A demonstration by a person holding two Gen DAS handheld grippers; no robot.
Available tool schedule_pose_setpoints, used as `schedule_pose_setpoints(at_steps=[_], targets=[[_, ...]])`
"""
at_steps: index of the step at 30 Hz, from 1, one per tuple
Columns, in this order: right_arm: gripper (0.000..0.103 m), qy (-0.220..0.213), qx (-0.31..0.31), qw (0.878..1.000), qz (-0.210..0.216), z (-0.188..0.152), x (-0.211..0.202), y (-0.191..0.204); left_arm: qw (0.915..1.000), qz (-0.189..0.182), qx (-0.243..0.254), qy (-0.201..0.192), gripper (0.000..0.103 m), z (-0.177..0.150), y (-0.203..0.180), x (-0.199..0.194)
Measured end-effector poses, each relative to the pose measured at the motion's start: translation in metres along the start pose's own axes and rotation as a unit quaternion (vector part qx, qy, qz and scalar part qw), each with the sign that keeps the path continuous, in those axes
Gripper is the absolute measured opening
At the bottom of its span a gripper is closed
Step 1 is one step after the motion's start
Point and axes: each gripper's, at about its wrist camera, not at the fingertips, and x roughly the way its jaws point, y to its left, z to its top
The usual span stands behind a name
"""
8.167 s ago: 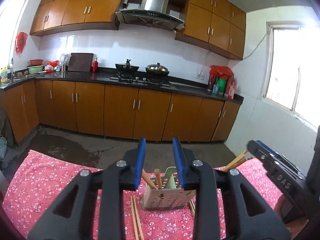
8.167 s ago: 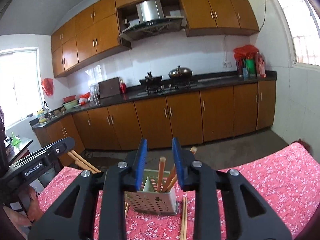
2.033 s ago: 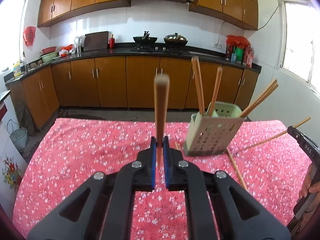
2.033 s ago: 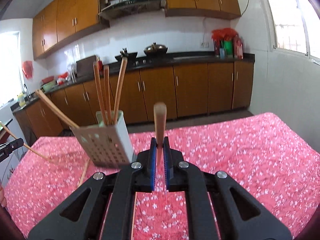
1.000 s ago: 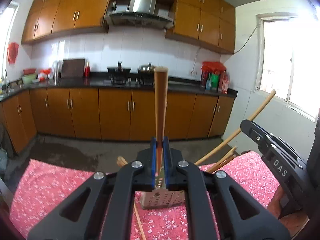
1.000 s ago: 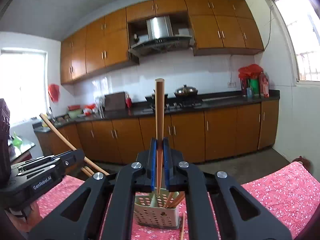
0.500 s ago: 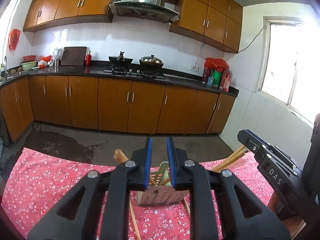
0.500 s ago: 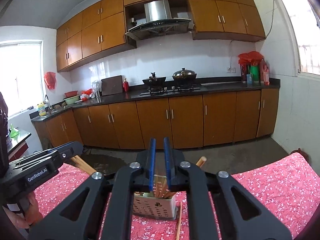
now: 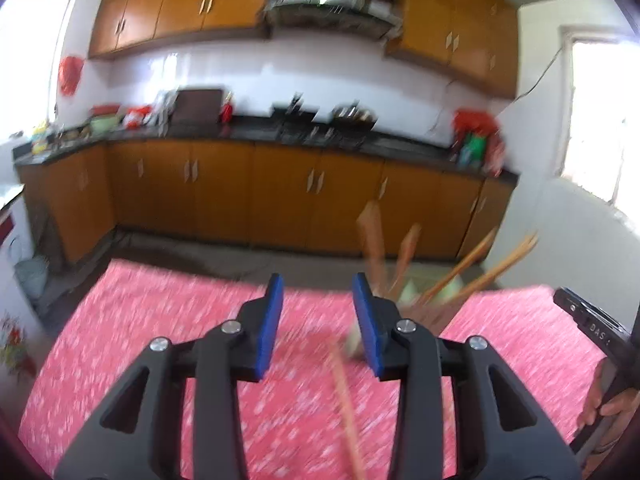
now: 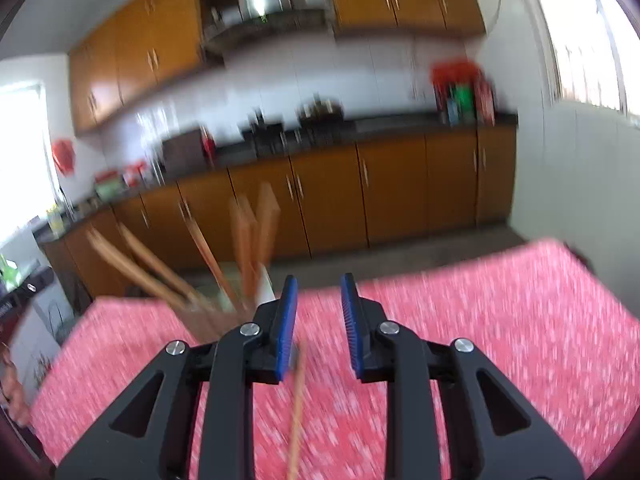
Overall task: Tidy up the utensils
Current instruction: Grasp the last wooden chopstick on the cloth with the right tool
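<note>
Both grippers' fingers [image 9: 362, 312] are opening, empty; only the left view, blurred, shows a hand [image 9: 610, 402].

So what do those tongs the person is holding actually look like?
Both the left tongs and the right tongs are matte black plastic frames with triangular cut-outs and silver screw heads. Each finger carries a flat blue pad. White lettering marks the right tongs' body in the left view.

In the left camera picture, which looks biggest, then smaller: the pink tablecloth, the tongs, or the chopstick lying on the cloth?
1. Pink tablecloth
2. Left tongs, though they sit nearest the camera, so they look oversized
3. Loose chopstick, thin and blurred
</note>
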Motion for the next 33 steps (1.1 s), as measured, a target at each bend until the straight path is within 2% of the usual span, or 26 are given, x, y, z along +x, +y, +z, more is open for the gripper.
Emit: schedule_pose_setpoints(at_steps=[2, 4, 7, 10, 13, 15, 21, 24, 27, 29, 31, 33], targets=[[0.024, 0.062, 0.009, 0.998, 0.013, -0.031, 0.025, -0.004, 0.9990, 0.020, -0.002, 0.040, 0.038, -0.025, 0.012, 0.017], [0.024, 0.105, 0.009, 0.994, 0.033, -0.057, 0.043, 0.000, 0.9958, 0.031, -0.007, 0.086, 0.038, -0.053, 0.021, 0.037], [0.024, 0.152, 0.001, 0.987, 0.054, -0.086, 0.066, 0.013, 0.9906, 0.029, -0.016, 0.132, 0.038, -0.080, 0.025, 0.055], [0.024, 0.176, -0.018, 0.983, 0.056, -0.105, 0.081, 0.025, 0.9871, 0.022, -0.019, 0.158, 0.038, -0.099, 0.024, 0.066], [0.024, 0.182, -0.035, 0.982, 0.046, -0.114, 0.088, 0.032, 0.9854, 0.008, -0.019, 0.169, 0.038, -0.112, 0.018, 0.070], [0.009, 0.174, -0.048, 0.983, 0.026, -0.116, 0.089, 0.031, 0.9845, 0.001, -0.020, 0.174, 0.038, -0.118, 0.009, 0.073], [0.008, 0.166, -0.004, 0.986, -0.005, -0.111, 0.088, 0.003, 0.9805, -0.017, -0.009, 0.196, 0.038, -0.127, -0.025, 0.092], [0.008, 0.166, 0.000, 0.986, -0.013, -0.110, 0.085, -0.007, 0.9778, -0.012, 0.000, 0.209, 0.037, -0.136, -0.038, 0.105], [0.008, 0.165, -0.004, 0.986, -0.014, -0.112, 0.081, -0.008, 0.9758, 0.008, 0.017, 0.218, 0.026, -0.144, -0.049, 0.117], [0.008, 0.165, -0.005, 0.986, -0.014, -0.111, 0.081, -0.007, 0.9762, 0.025, 0.028, 0.214, 0.013, -0.148, -0.053, 0.120], [0.008, 0.164, -0.005, 0.986, -0.012, -0.111, 0.080, -0.007, 0.9766, 0.036, 0.035, 0.209, 0.009, -0.149, -0.052, 0.121], [0.008, 0.163, -0.008, 0.986, -0.010, -0.111, 0.080, -0.006, 0.9767, 0.038, 0.027, 0.209, 0.009, -0.146, -0.040, 0.122]])
